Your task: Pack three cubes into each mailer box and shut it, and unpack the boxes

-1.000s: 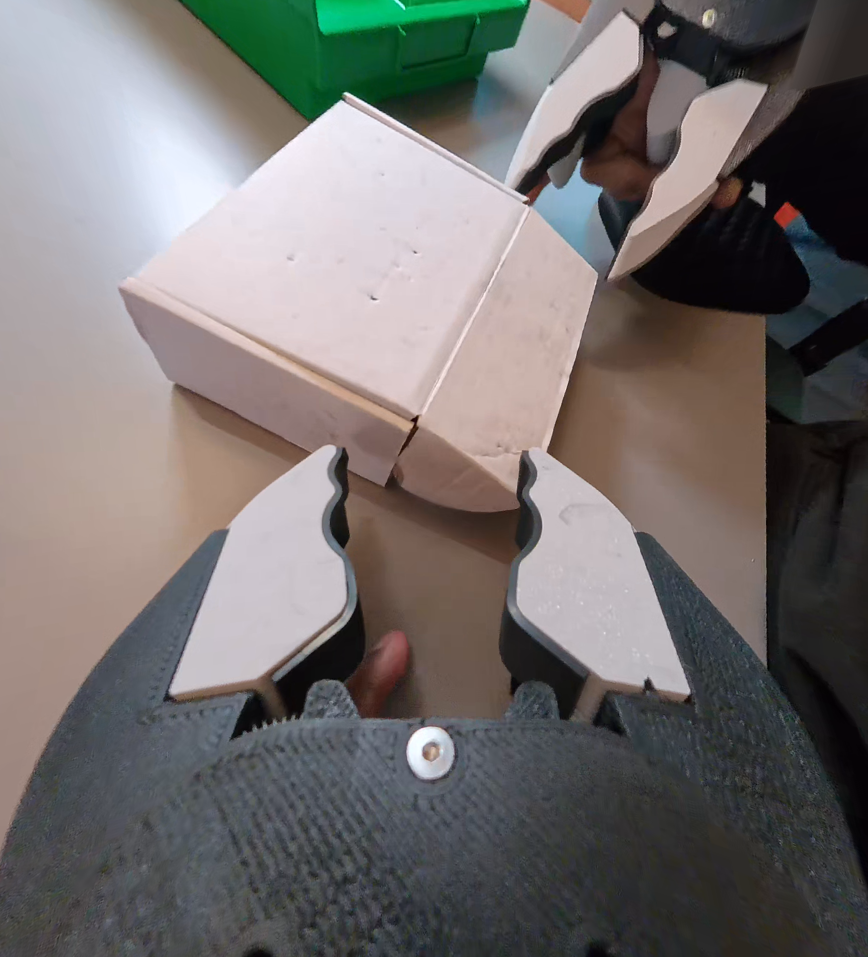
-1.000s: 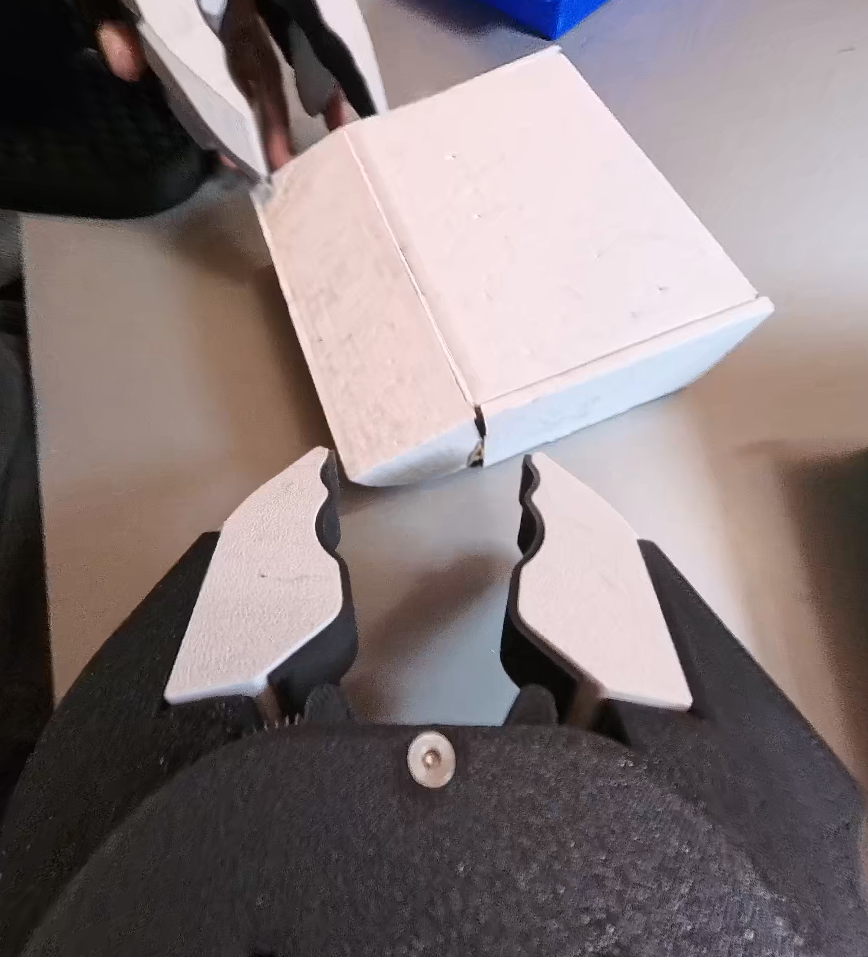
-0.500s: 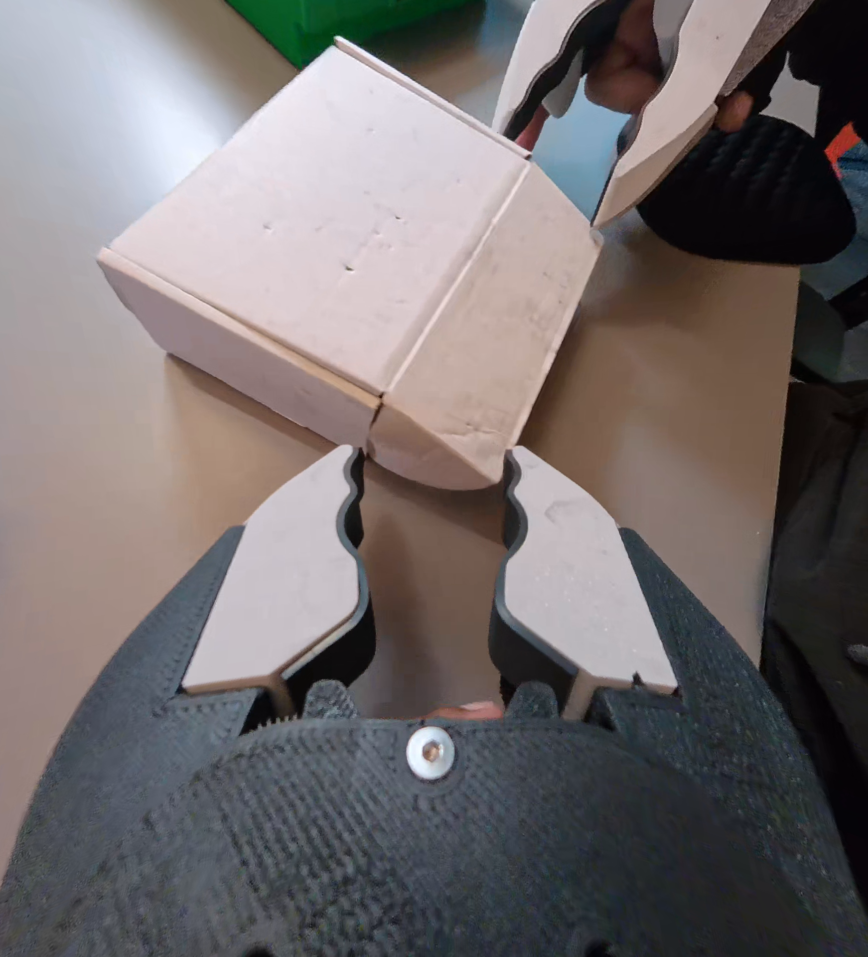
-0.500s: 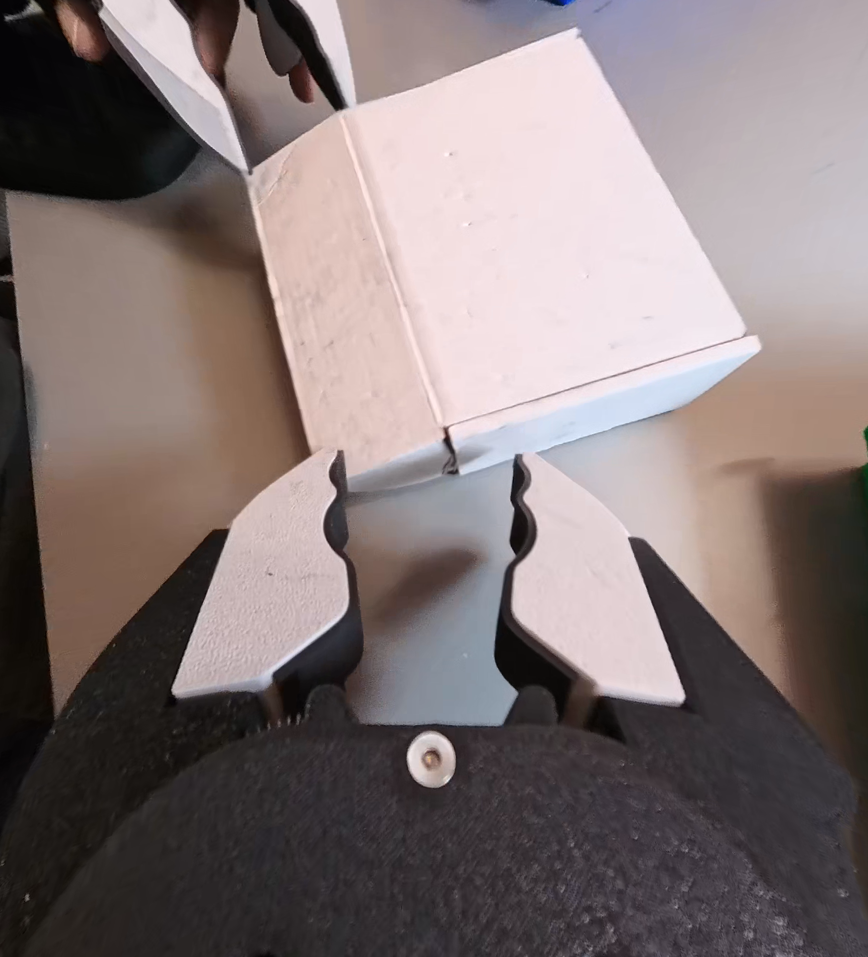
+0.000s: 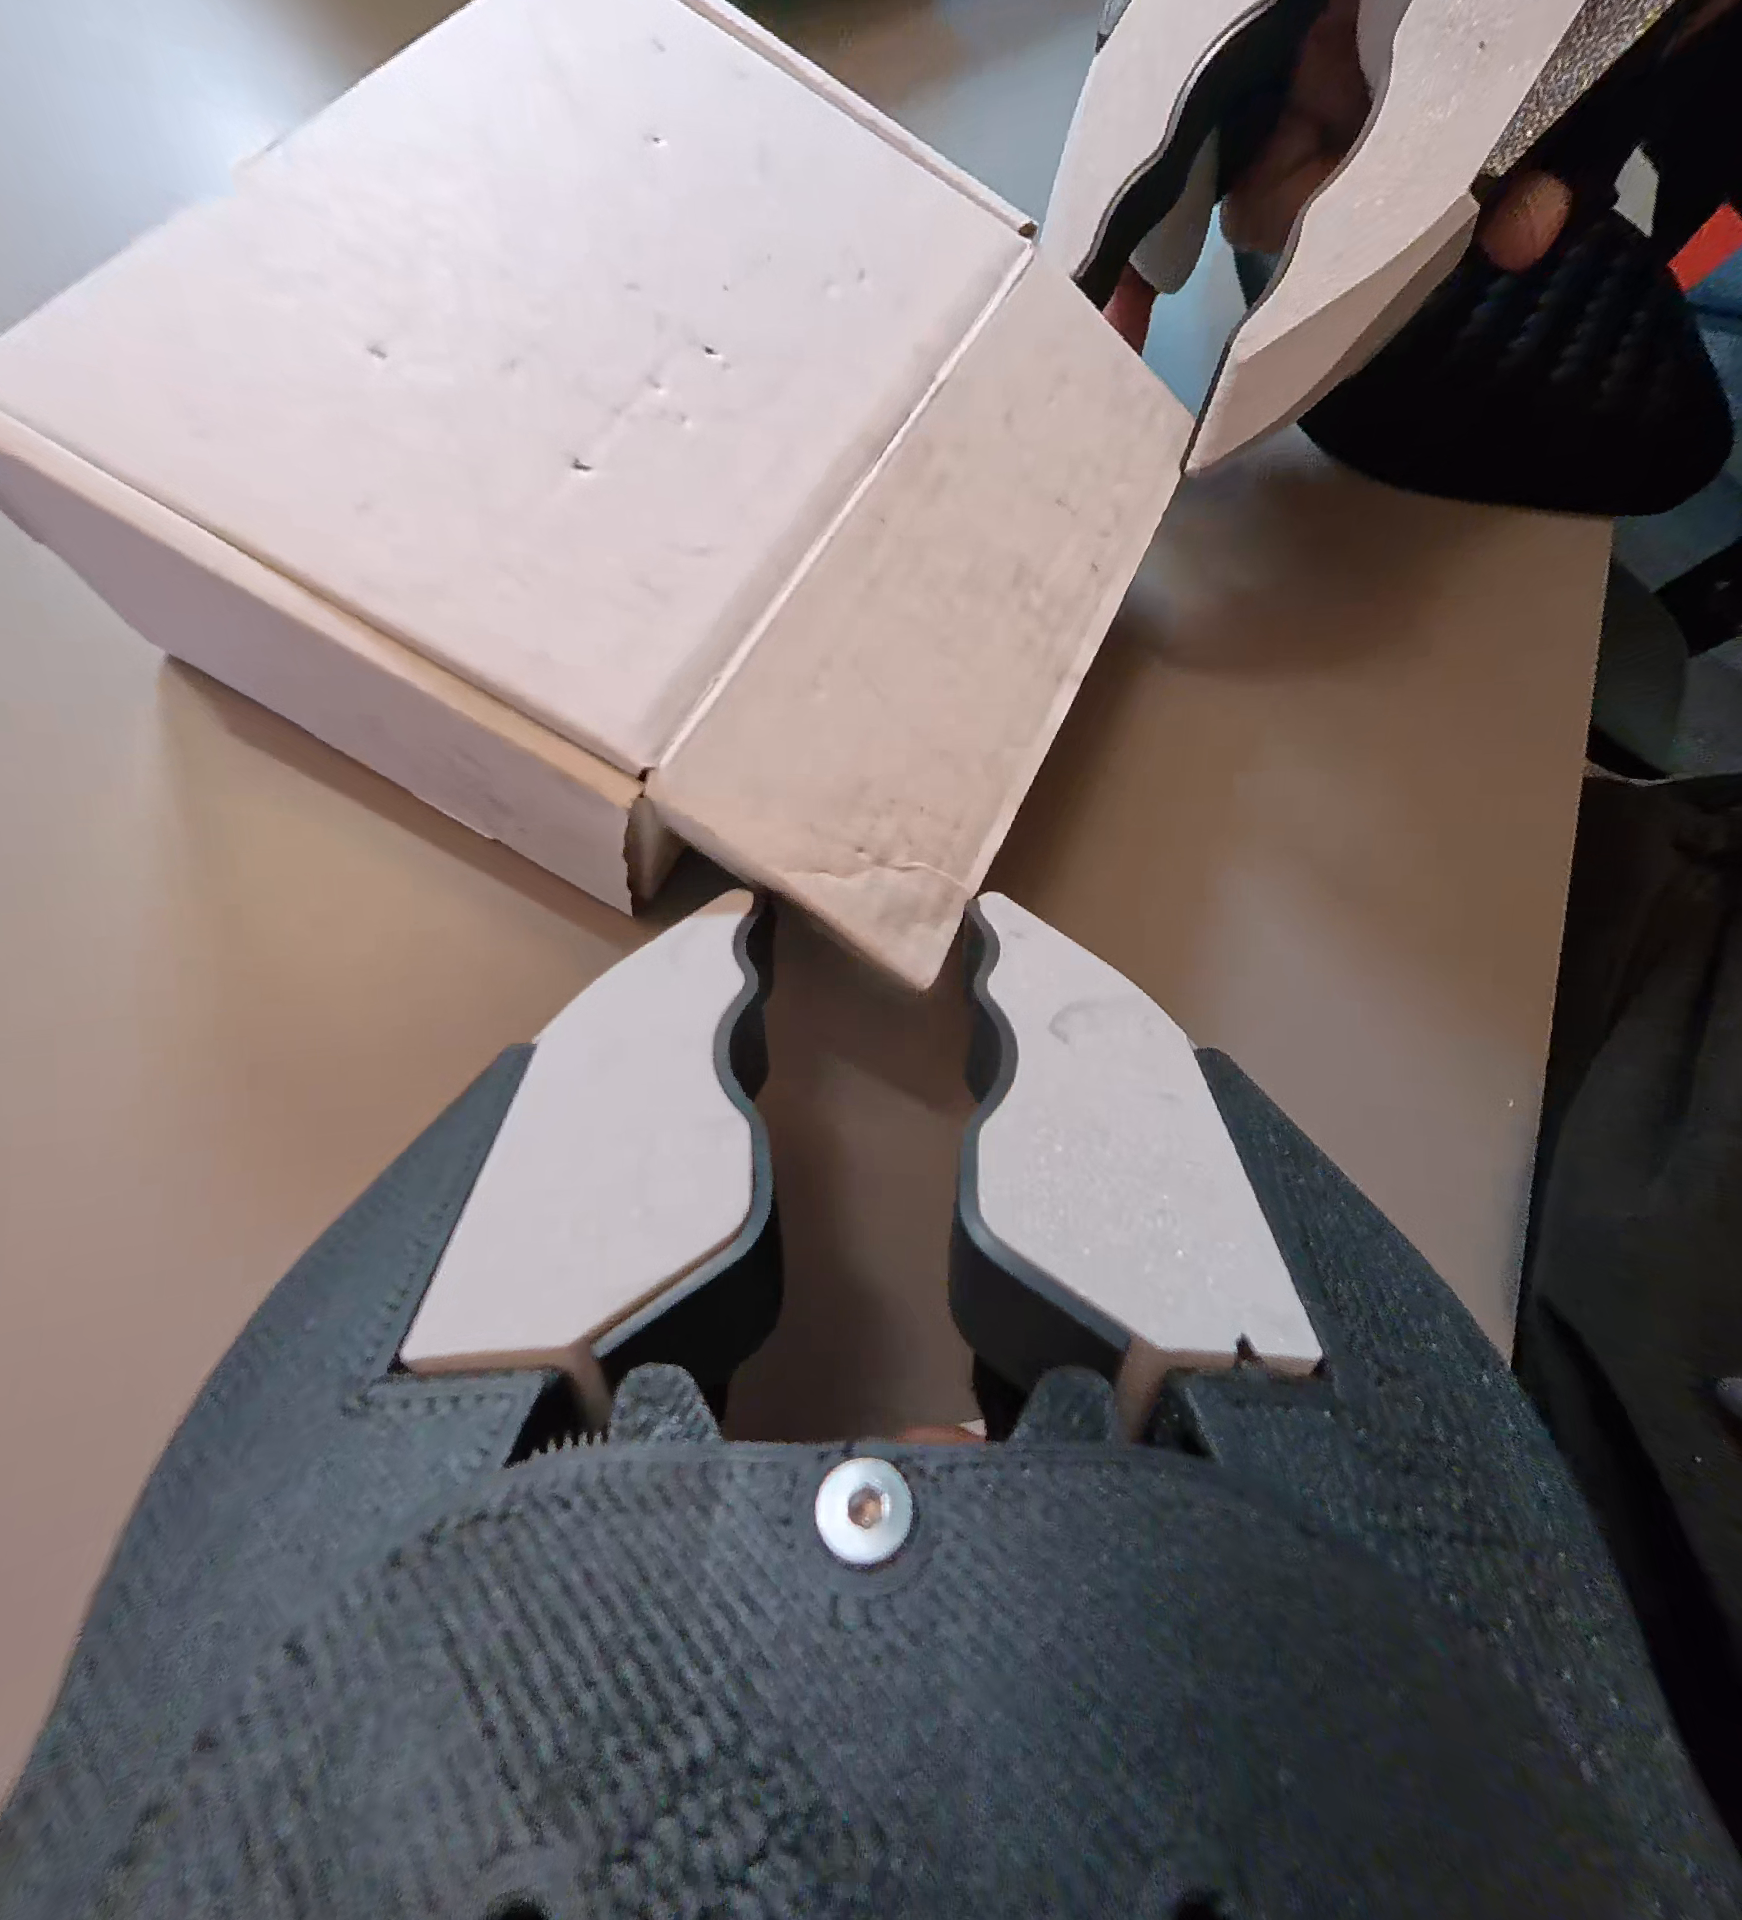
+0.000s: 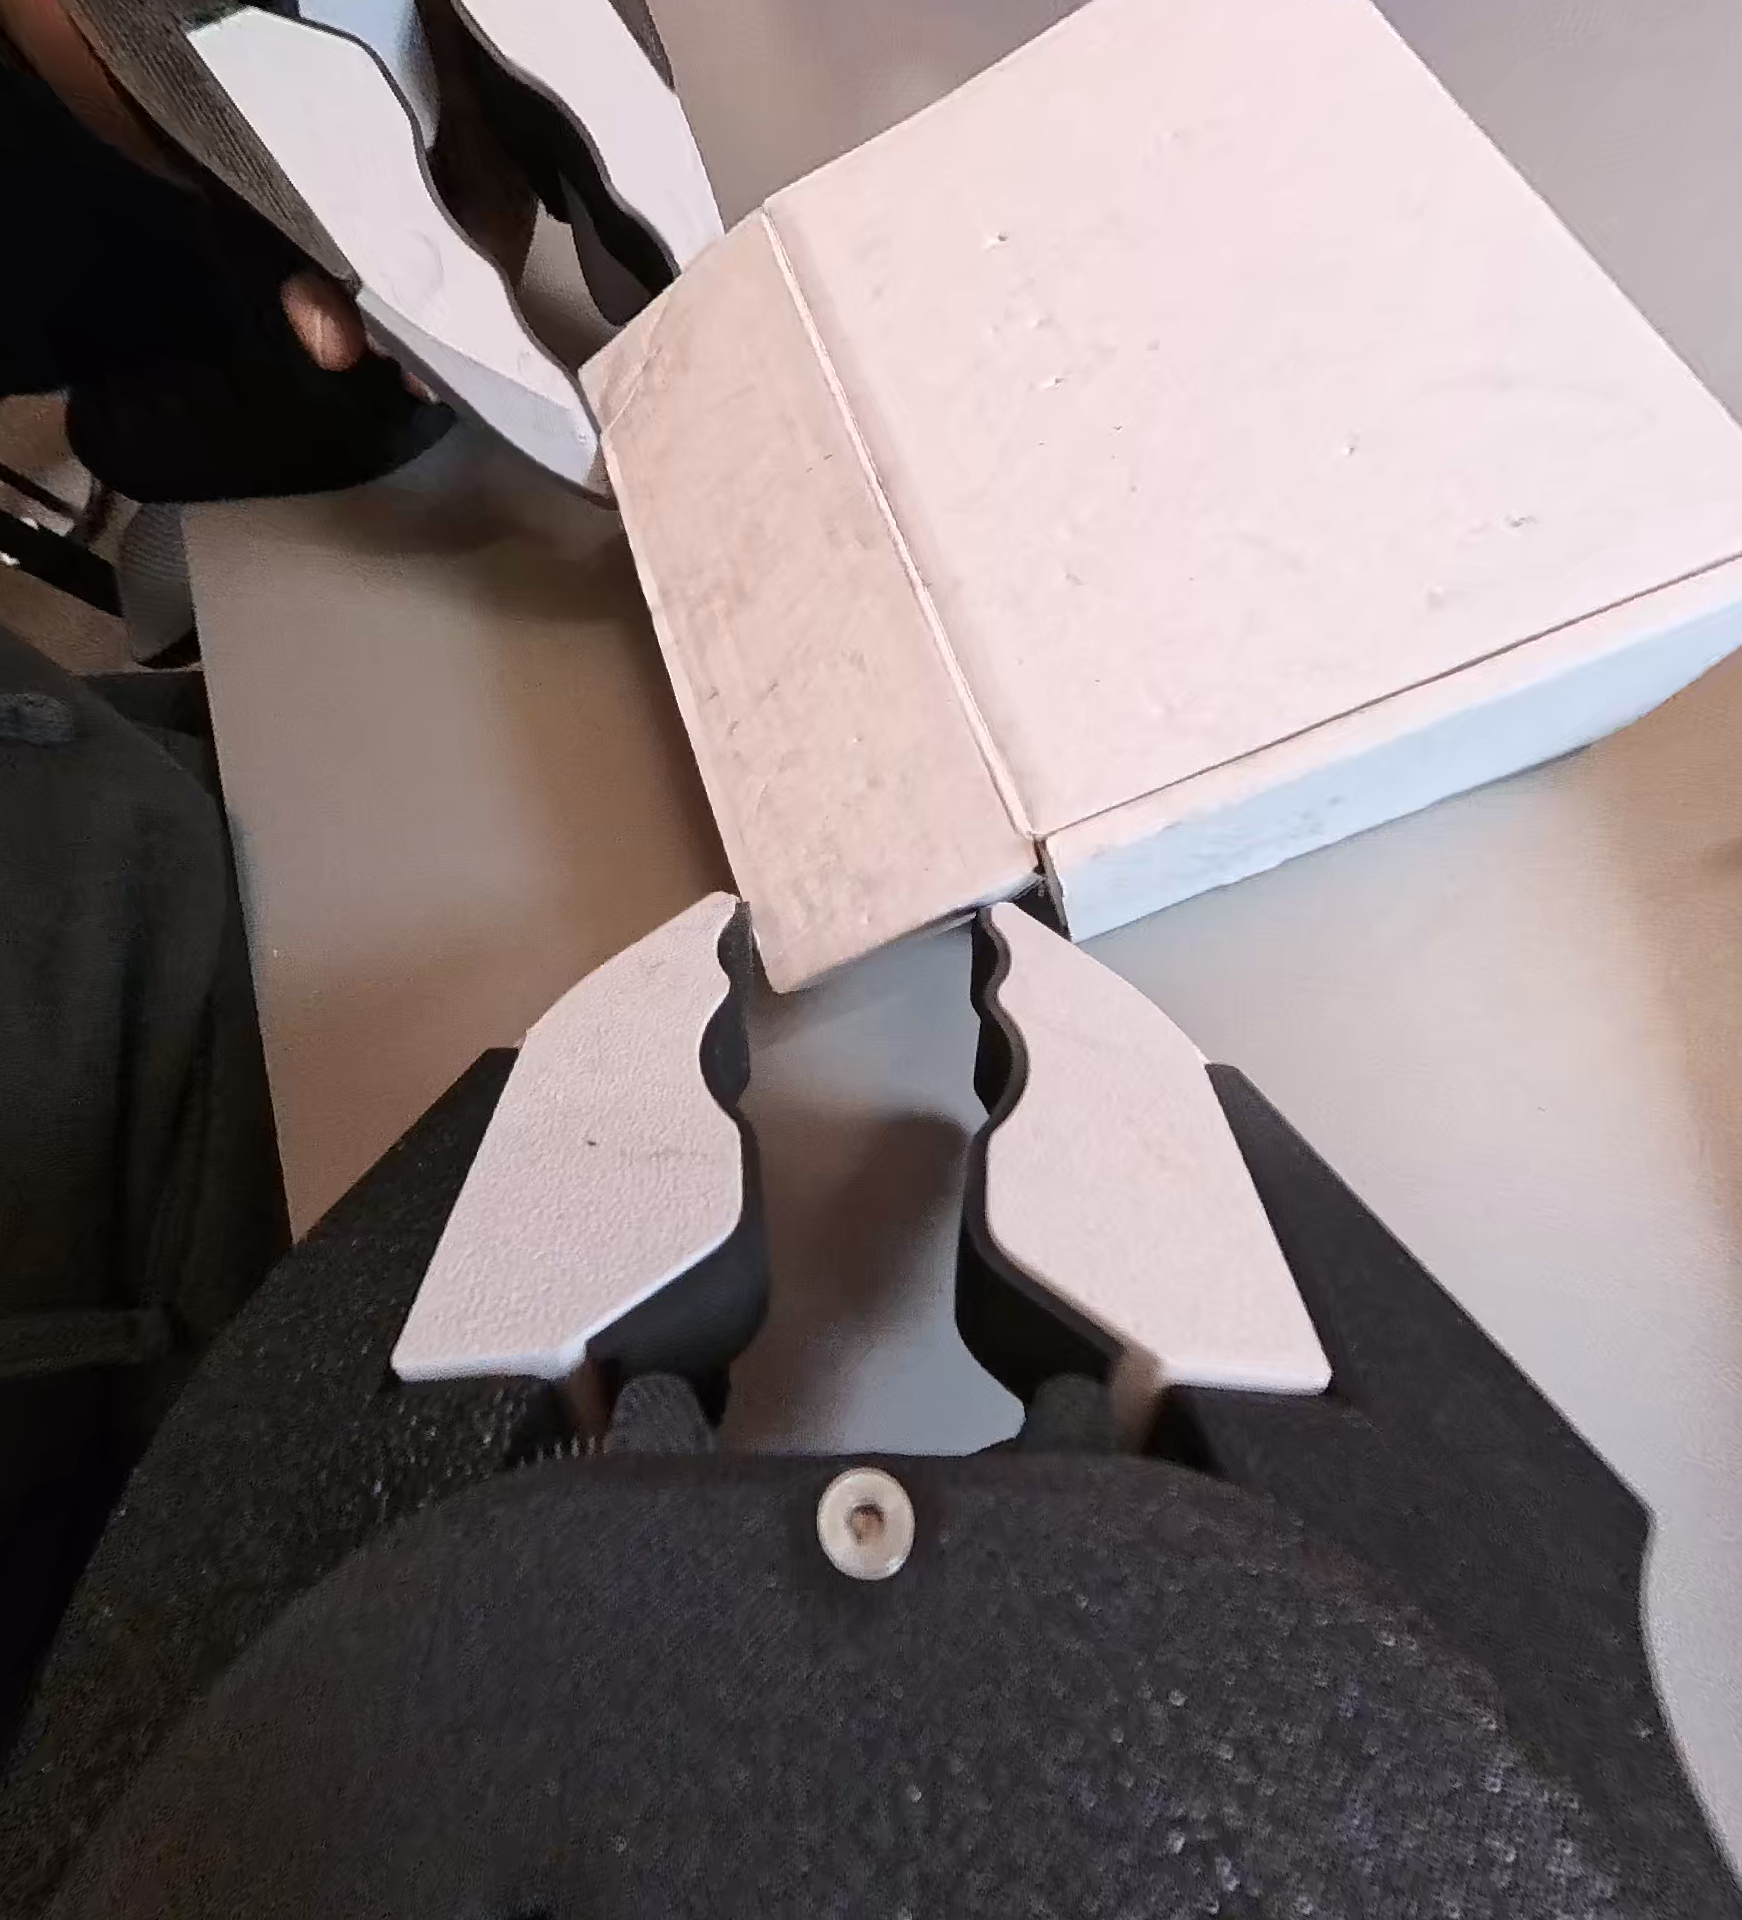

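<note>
- A pale cardboard mailer box [image 5: 493, 416] is seen lying on the tan table [image 5: 119, 1039], its lid down and its front flap [image 5: 908, 665] sticking out at a slant instead of being tucked in.
- In the left wrist view, the left gripper [image 5: 867, 935] is shown with its jaws partly open, one corner of the flap lying between the fingertips; nothing is clamped.
- In the right wrist view, the right gripper [image 6: 856, 935] is shown the same way at the flap's other corner, jaws partly open and holding nothing.
- The box's long side wall is visible from both sides; a small gap at the corner where flap meets wall is plain only in the left wrist view.
- Each view shows the other gripper farther off at the flap's far end, with a black-gloved hand [image 6: 202, 343] behind it.
- Small dents are seen on the lid; no writing or label can be made out.
- The inside of the box is hidden, so its contents cannot be told.
- Dark clothing [image 5: 1698, 1143] is cut off at the table's near edge.
</note>
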Motion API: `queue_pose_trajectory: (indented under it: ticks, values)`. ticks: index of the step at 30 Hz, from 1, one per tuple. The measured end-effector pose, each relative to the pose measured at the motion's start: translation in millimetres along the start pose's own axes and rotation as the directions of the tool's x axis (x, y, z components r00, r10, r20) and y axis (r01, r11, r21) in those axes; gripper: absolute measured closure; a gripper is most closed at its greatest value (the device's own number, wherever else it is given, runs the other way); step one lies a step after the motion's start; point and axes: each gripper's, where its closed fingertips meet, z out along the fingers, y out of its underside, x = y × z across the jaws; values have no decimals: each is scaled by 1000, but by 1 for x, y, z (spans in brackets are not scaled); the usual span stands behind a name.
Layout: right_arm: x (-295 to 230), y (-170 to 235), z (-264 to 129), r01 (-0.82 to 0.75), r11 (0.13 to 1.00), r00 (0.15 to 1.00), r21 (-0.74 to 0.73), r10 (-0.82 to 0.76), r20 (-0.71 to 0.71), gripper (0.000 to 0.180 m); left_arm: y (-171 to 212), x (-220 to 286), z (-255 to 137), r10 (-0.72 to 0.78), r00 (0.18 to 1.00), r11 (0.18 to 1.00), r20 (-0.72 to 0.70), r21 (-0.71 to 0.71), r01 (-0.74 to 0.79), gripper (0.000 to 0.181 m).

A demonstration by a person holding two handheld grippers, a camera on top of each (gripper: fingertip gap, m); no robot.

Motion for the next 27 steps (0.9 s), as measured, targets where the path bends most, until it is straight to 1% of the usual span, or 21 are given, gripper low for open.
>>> queue_pose_trajectory:
  ticks: [6, 10, 15, 17, 20, 22, 23, 25, 27]
  values:
    - [4, 0, -2, 25, 1000, 1000, 19, -24, -16, 138, -1, -4, -7, 8, 1000, 1000, 10, 5, -8, 142]
    - [7, 1, -4, 45, 999, 997, 3, -45, -66, 136, -5, -4, -11, -22, 1000, 999, -6, 39, 22, 144]
    - [10, -1, -5, 70, 998, 993, 1, -69, -99, 137, -4, -4, -8, 3, 1000, 1000, 11, 29, -4, 144]
    - [11, 0, -5, 67, 998, 994, 9, -66, -87, 136, -4, -4, -9, 9, 1000, 1000, 1, 18, -9, 144]
    - [16, -4, -10, 49, 998, 996, 47, -45, -76, 135, -5, -8, -14, 9, 1000, 1000, 2, 12, -9, 133]
    - [21, -7, -13, 26, 997, 997, 68, -21, -76, 126, -6, -12, -15, -2, 1000, 1000, -3, 5, 2, 126]
    - [24, -8, -13, 14, 997, 997, 73, -9, -72, 118, -7, -15, -15, -9, 1000, 1000, -12, 4, 9, 122]
    - [27, -8, -11, 9, 998, 999, 59, -6, -48, 106, -10, -17, -13, -23, 997, 1000, -77, 12, 24, 109]
    - [29, -7, -6, 2, 999, 1000, 45, -1, -21, 102, -12, -19, -11, -51, 987, 999, -154, 4, 52, 102]
